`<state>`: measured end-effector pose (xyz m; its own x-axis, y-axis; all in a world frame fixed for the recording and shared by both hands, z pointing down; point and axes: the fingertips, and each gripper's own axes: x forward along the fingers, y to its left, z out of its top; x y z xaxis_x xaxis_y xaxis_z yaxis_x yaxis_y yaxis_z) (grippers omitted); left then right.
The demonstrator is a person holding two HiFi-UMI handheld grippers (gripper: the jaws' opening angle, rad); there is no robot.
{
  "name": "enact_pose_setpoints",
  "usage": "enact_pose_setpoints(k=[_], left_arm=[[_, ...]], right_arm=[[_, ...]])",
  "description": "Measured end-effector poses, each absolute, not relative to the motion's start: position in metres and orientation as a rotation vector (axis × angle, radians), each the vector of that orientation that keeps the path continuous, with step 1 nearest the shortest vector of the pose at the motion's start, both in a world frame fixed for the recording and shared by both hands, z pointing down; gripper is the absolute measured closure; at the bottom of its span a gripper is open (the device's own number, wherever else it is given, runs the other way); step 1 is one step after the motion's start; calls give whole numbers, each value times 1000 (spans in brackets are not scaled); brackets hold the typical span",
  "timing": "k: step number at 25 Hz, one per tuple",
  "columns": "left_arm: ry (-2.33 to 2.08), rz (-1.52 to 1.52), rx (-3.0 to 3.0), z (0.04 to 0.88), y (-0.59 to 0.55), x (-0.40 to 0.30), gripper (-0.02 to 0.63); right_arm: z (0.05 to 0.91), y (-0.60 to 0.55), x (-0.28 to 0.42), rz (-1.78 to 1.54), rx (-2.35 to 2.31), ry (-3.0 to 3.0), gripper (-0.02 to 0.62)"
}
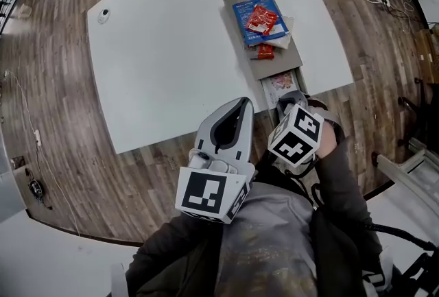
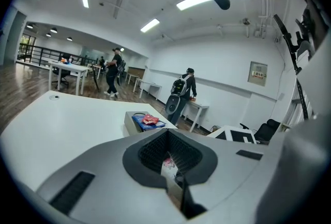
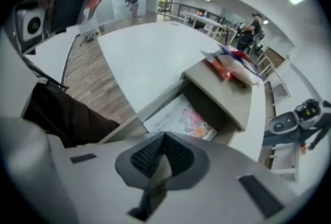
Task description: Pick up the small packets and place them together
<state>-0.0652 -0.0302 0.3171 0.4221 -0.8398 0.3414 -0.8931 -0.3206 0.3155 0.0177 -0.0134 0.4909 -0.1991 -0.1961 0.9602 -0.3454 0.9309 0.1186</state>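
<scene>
Closest are the left tongs [image 1: 240, 107], which point over the near edge of the white tabletop [image 1: 171, 49]. Their jaws are pressed together and hold nothing. The right tongs [image 1: 293, 100] tilt steeply down just beside the open drawer [image 1: 269, 91] of a grey box [image 1: 274, 68], jaws also together and empty. On top of this box, red packets [image 1: 261, 18] lie on a blue packet [image 1: 241, 14], and one more small red packet [image 1: 265, 51] lies near them. A white printed packet [image 1: 281, 83] lies in the drawer.

Red packet [image 1: 261, 18] on a blue pouch [image 1: 241, 14], another beside it, atop a grey box [image 1: 278, 66] on the white table [image 1: 171, 49].
</scene>
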Motion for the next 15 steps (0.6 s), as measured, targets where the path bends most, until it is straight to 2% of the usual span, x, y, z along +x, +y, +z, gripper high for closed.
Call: enact_pose_setpoints(k=[3, 4, 5, 7, 9, 15], left_arm=[[-1447, 155, 2245, 315, -26, -54, 603], [-1444, 154, 2247, 315, -26, -52, 603], [-1443, 153, 2249, 314, -26, -51, 603], [-1448, 150, 2250, 312, -27, -51, 603], [-1461, 146, 2250, 310, -30, -54, 603], [-1503, 130, 2210, 314, -44, -79, 603]], right_arm=[[471, -19, 16, 186, 490, -1924, 588], [468, -21, 15, 191, 488, -1942, 551], [468, -21, 14, 184, 469, -1939, 476], [476, -19, 14, 132, 389, -1882, 375], [488, -16, 16, 65, 289, -1811, 315], [497, -20, 10, 63, 122, -1778, 276]])
